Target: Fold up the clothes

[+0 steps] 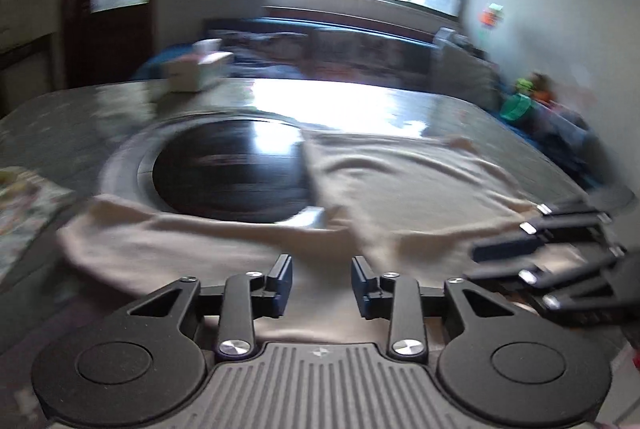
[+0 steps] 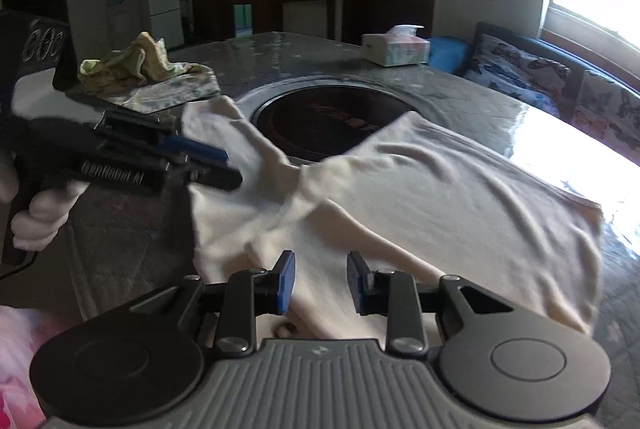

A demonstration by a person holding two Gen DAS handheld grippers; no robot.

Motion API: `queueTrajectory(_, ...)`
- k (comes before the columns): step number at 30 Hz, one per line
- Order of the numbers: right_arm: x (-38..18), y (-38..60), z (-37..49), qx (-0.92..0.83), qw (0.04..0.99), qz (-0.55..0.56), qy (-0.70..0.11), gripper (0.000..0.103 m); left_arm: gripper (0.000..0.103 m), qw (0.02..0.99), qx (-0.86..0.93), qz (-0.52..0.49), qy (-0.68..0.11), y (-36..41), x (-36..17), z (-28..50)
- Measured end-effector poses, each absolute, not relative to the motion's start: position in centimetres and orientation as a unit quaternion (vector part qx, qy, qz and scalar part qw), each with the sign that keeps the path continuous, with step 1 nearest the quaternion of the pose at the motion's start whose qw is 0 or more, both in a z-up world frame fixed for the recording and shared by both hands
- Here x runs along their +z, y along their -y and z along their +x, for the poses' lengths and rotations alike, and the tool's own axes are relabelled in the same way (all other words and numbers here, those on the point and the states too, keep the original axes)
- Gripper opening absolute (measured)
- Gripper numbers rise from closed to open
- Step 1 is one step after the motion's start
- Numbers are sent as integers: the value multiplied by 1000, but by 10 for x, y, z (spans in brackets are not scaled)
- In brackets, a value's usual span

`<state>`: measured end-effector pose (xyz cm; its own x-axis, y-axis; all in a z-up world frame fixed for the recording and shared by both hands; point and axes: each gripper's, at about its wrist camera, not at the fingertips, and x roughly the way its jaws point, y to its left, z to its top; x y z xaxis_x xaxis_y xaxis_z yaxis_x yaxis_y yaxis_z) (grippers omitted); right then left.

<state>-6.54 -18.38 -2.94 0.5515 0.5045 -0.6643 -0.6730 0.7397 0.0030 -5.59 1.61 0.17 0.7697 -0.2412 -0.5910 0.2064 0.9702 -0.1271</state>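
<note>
Presently both the left tool point(image 1: 322, 279) and the right tool point(image 2: 321, 279) hover with jaws parted and empty above the cream garment point(image 2: 440, 189) spread on the bench point(image 2: 312, 49).

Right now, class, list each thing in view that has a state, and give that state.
Cream garment: spread on the table, partly folded, creased.
Left gripper: jaws open, nothing between them.
Right gripper: jaws open, empty.
Tissue box: open, tissue sticking out.
Floral cloth: crumpled, unfolded.
</note>
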Motion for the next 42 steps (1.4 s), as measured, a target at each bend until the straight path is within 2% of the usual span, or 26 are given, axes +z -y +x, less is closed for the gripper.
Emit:
queueTrajectory(3,-38,170,-62,353,859,-136,-346,28,37,945,-62,-39,-318,-43,2,-50)
queueTrajectory(5,-41,166,-63,352,859,-143,-343,28,44,947,-22,-50,-316,-61,1,-45)
queueTrajectory(10,-30,175,-64,345,867,-128,-337,31,54,946,75,-64,-309,-103,-1,-33)
queueTrajectory(18,-19,185,-67,335,875,-118,-329,32,53,929,139,-98,-328,-133,-17,-7)
queueTrajectory(21,-16,190,-70,331,878,-111,-326,32,44,928,144,-102,-327,-135,-21,-4)
queueTrajectory(22,-15,192,-71,330,880,-109,-325,32,37,929,146,-101,-324,-135,-22,-4)
queueTrajectory(23,-15,194,-71,328,881,-107,-325,32,24,930,144,-104,-322,-136,-22,-4)
queueTrajectory(26,-14,202,-74,319,885,-103,-324,32,9,932,132,-119,-316,-135,-17,-6)
queueTrajectory(34,-10,236,-80,281,902,-72,-319,32,6,947,36,-149,-282,-100,32,-17)
queueTrajectory(42,-8,278,-89,235,922,-34,-304,32,6,951,-120,-133,-253,-6,89,-22)
